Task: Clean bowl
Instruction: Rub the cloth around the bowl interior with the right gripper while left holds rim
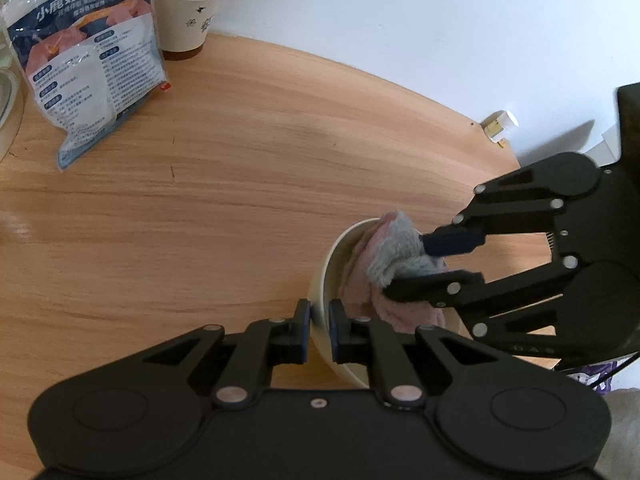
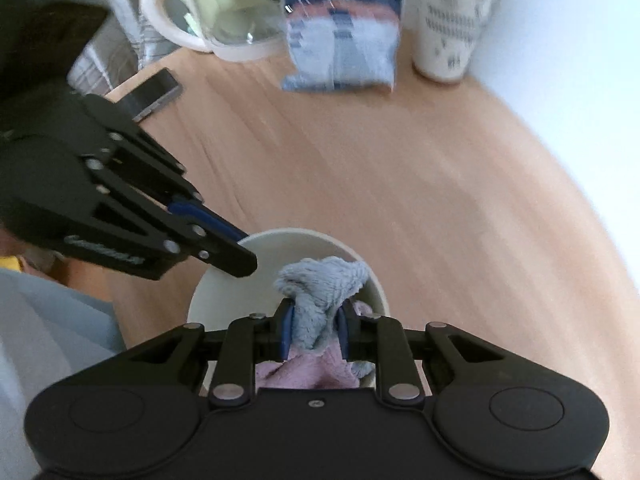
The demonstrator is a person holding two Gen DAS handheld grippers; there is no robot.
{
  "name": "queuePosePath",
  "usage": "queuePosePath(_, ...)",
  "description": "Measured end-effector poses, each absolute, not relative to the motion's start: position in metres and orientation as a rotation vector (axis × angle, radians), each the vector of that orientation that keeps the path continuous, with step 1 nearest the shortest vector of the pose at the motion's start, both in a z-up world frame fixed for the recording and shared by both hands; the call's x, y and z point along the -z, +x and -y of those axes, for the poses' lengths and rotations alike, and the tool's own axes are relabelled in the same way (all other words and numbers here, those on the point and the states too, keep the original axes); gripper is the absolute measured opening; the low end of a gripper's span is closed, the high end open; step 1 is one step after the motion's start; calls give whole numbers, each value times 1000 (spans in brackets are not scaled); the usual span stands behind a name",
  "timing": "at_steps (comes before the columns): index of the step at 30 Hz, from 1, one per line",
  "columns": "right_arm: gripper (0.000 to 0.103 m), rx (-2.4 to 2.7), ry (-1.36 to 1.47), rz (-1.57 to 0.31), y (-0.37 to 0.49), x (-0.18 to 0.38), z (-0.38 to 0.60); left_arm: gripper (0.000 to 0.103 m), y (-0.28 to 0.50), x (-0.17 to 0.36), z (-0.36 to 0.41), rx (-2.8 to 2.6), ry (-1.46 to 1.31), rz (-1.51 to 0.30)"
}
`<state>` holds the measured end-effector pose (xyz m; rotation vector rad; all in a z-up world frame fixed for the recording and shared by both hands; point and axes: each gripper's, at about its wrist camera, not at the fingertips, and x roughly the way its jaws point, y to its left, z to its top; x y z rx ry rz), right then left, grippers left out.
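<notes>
Cream bowl [image 1: 320,292] sits near the counter's [image 1: 200,200] right front edge, tipped toward the right side. Left gripper [image 1: 319,322] has its fingers pinching the near-left rim — one finger outside the wall, one inside — steadying it. Right gripper [image 2: 315,330] comes in from the right, fingers pinching a bunched grey-and-pink cloth [image 2: 320,300], the wad pushed down into the bowl's cavity.

Key relation: the cloth lies straight ahead of the right fingers, inside the bowl, and the bowl's opening faces that gripper; the left fingers sit on the opposite rim. So the right hand is the working one, and the likely wiping stroke runs around the inner wall toward the left grip. Risk, as a guess — the cloth sweeping into the left fingers on the rim.

Right-wrist view is motion-blurred. Back of the counter: foil pouch [image 1: 92,64], paper cup [image 1: 188,4], glass kettle [image 2: 224,4]; phone [image 2: 154,92] at the left edge.
</notes>
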<state>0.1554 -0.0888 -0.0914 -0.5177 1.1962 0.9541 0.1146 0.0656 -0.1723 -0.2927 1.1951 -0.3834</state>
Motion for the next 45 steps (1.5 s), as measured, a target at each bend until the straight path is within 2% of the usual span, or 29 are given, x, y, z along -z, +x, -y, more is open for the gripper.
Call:
queuePosePath(4, 24, -893, -499, -1151, 158, 93, 84, 11, 114, 174, -67, 393, -294, -1204)
queuePosePath(14, 26, -837, -499, -1251, 169, 130, 77, 13, 112, 176, -64, 382, -311, -1208)
queuePosePath(17, 27, -855, -496, -1274, 174, 131, 77, 12, 114, 176, -62, 378, -298, -1215)
queuePosePath(19, 24, -890, -468, -1291, 178, 126, 80, 11, 115, 174, -59, 384, -270, -1219)
queuePosePath(23, 23, -972, -401, -1241, 180, 110, 83, 10, 117, 173, -57, 402, -234, -1220)
queuePosePath(30, 21, -985, -265, -1273, 193, 120, 91, 10, 120, 174, -58, 428, -226, -1213)
queuePosePath(35, 21, -1006, -357, -1262, 182, 139, 83, 9, 121, 175, -59, 418, -238, -1215)
queuePosePath(41, 21, -1013, -503, -1258, 171, 135, 75, 9, 123, 174, -57, 381, -267, -1235)
queuePosePath(45, 21, -1019, -384, -1285, 173, 113, 95, 8, 123, 174, -58, 356, -291, -1244)
